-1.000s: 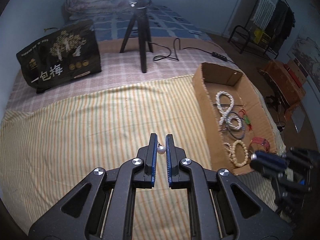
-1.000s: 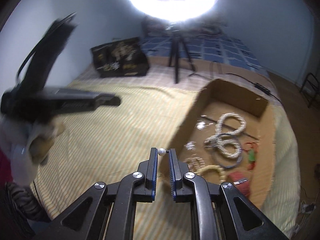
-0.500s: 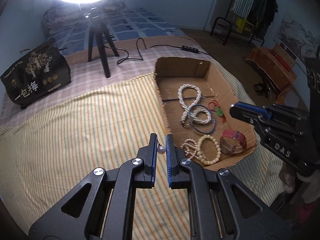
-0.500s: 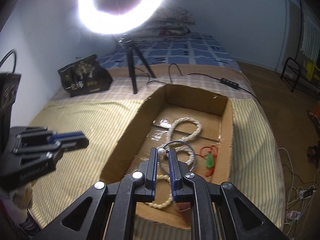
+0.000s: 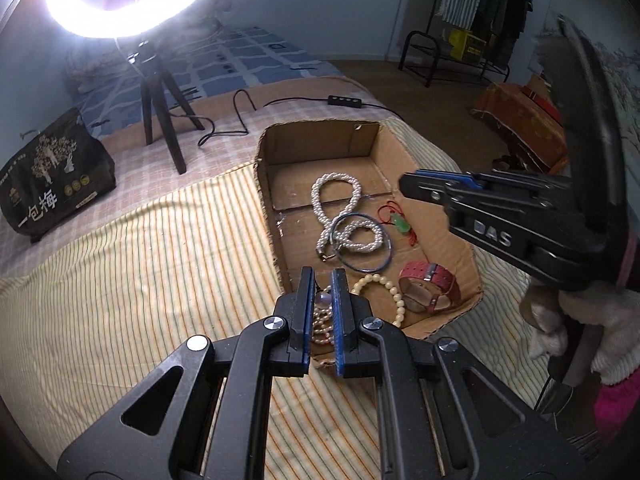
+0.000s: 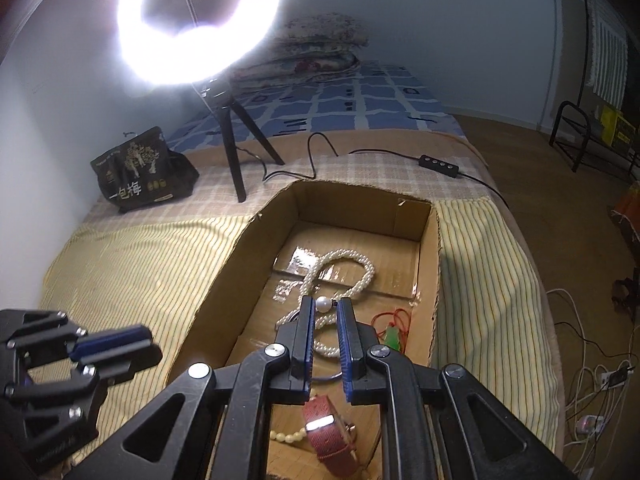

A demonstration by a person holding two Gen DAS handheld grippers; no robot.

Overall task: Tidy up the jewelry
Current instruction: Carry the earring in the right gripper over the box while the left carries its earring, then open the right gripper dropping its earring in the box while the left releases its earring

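A shallow cardboard box (image 5: 268, 184) lies on the striped bedspread and holds a long pearl necklace (image 5: 334, 208), a blue bangle (image 5: 364, 248), a cream bead bracelet (image 5: 384, 284), a red-strap watch (image 5: 430, 286) and a green pendant on red cord (image 5: 400, 222). My left gripper (image 5: 323, 292) is shut on a pearl earring (image 5: 323, 300), over the box's near left corner. My right gripper (image 6: 325, 302) is shut on a second pearl earring (image 6: 323, 304), above the necklace (image 6: 340, 264) inside the box (image 6: 224, 280). Each gripper shows in the other's view.
A ring light on a black tripod (image 5: 160, 92) stands behind the box, its cable and switch (image 5: 346, 100) trailing right. A black printed bag (image 5: 52, 176) sits at the far left. A clothes rack (image 5: 472, 40) and floor cables (image 6: 592, 360) lie beyond the bed's right edge.
Both grippers have moved toward the box with their pearl earrings. The left now hangs over the box's near corner, and the right has moved deeper over the box.
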